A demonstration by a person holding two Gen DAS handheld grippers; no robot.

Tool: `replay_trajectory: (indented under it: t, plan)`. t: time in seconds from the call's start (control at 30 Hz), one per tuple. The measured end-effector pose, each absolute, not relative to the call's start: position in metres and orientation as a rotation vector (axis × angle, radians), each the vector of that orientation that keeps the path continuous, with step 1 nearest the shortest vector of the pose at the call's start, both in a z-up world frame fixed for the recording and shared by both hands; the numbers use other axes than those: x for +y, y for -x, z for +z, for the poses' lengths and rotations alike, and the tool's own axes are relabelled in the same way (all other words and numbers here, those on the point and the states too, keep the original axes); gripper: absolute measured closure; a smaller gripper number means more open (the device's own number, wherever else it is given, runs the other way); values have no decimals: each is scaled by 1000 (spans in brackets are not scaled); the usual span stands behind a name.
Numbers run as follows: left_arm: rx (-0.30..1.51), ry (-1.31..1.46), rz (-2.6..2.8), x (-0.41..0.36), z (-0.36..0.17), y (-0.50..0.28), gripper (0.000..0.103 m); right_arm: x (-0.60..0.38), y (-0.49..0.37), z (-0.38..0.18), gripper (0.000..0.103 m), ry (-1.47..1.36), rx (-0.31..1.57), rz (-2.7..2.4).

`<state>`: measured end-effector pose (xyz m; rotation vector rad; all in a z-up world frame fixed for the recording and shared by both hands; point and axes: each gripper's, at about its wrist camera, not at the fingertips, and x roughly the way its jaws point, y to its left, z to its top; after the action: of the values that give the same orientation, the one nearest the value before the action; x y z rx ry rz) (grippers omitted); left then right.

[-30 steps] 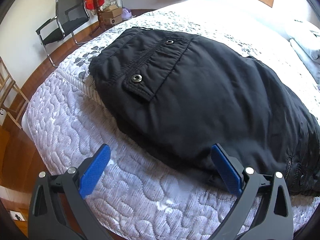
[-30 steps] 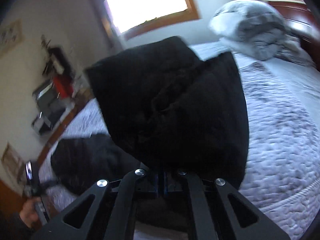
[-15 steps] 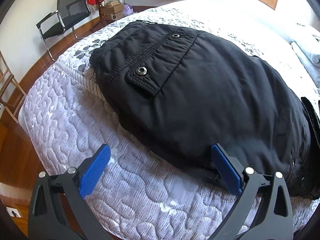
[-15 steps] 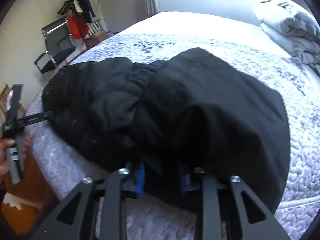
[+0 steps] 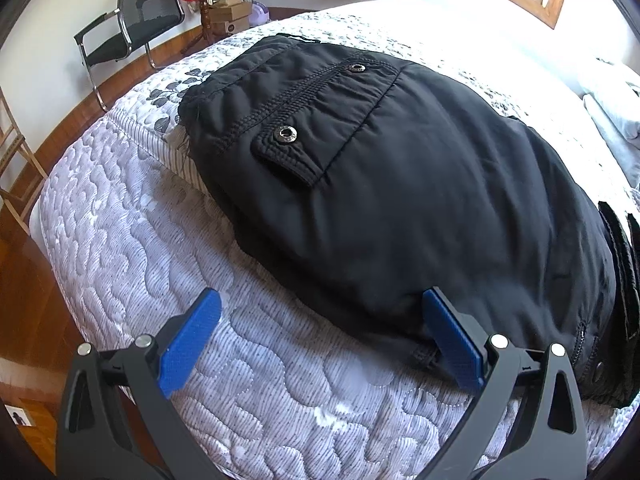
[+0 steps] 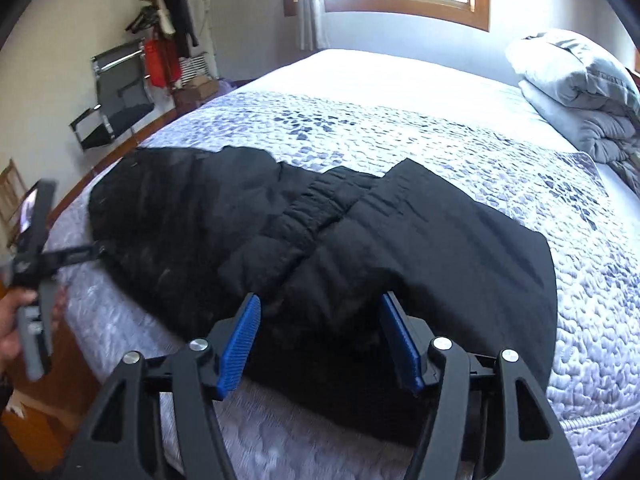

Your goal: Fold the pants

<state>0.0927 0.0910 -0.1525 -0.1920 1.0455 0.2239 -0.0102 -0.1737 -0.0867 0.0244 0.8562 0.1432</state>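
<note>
L wrist cam: my left gripper (image 5: pixel 320 336) gapes wide, 2 blue pads, 1 pair black pants (image 5: pixel 400 184) w/ 2 snaps on the quilted bed (image 5: pixel 160 240); R wrist cam: my right gripper (image 6: pixel 320 344) is opening, pants fold between but unpinched.

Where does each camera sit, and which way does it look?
Left wrist: on the left gripper, looking down at the pants on the bed; own jaws wide apart, empty.
Right wrist: on the right gripper, looking across the folded pants; jaws opening around cloth; a hand shows.
Shared: pants, bed, chair.
</note>
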Motion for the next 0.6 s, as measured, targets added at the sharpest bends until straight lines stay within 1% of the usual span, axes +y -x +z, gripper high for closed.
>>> replay_trajectory:
  t: [0.03,0.07,0.1,0.13,0.2,0.27,0.37,0.5,0.6]
  plan:
    - [1046,192,223,91,-153,-93,3,-177,4,-90,53,-32,861,126]
    - [1046,191,221,91,-152,-92,3,-178,-1,-93,65,-53,869,126]
    - [1046,189,219,91,-153,-93,3,-182,-5,-94,85,-92,879,135]
    - [1047,189,217,92,-153,-93,3,-185,-7,-94,91,-121,884,146]
    - [1046,190,211,93,-153,-93,3,-188,-5,-89,95,-140,869,155]
    - [1046,196,207,94,-154,-93,3,-182,3,-76,96,-110,830,202]
    - [1039,205,211,97,-156,-94,3,-173,15,-64,96,-97,820,322]
    - [1037,225,211,100,-159,-93,2,-155,19,-79,96,0,890,361]
    - [1035,228,210,102,-159,-92,2,-151,14,-97,96,-4,940,367]
